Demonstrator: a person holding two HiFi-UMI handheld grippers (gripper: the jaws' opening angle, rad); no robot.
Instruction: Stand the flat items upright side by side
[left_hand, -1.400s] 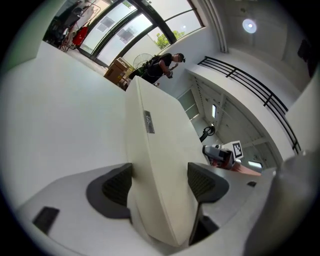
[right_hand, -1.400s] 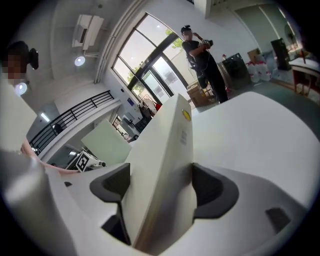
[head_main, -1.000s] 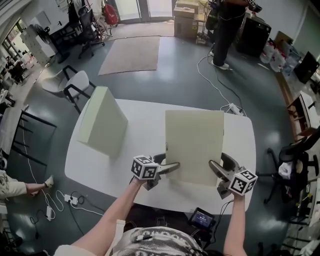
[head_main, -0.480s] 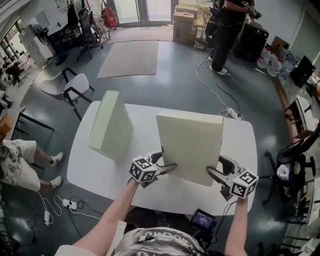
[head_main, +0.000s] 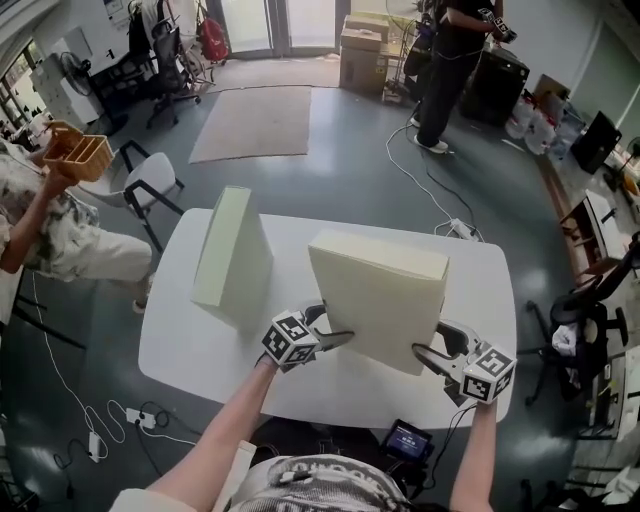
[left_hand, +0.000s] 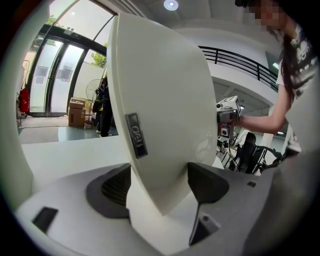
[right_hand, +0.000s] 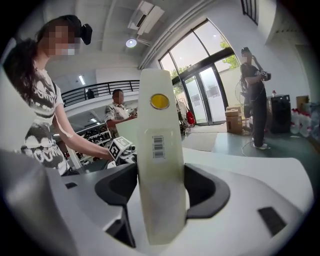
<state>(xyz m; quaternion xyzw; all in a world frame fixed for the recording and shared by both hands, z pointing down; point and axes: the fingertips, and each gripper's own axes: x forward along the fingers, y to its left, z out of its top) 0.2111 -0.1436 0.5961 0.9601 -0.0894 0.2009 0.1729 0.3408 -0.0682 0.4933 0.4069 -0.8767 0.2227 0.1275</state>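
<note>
a: nearest first, how were the grippers found?
b: left gripper (head_main: 330, 338) was seen clamped low on the left edge of the flat box (head_main: 385, 300), pads pressed on both faces, jaws held fairly wide by its thickness. right gripper (head_main: 428, 352) was set likewise on the right edge; its jaws had just been closing, w/ the barcoded edge btwn them & pads laid against it.
a: so it was held at both ends?
b: yes. it was carried btwn the two, long axis run across from one gripper to the other, broad face turned toward the holder, near upright but a bit tilted. whether its bottom edge was rested on the table (head_main: 300, 390) couldn't be told.
a: & where was it to be put?
b: the second box (head_main: 235, 250) was stood upright already, farther back & to the left, well apart from the held one, nearer the left gripper. its broad face was angled differently, so a swing leftward plus a turn was judged necessary before the two could be set face to face. a knock-over was judged possible if it were approached too fast.
a: beyond that?
b: a person (head_main: 60, 230) w/ a basket (head_main: 80, 155) was seen left of the table; a rug (head_main: 255, 120) & a bystander (head_main: 450, 60) were seen far behind.
</note>
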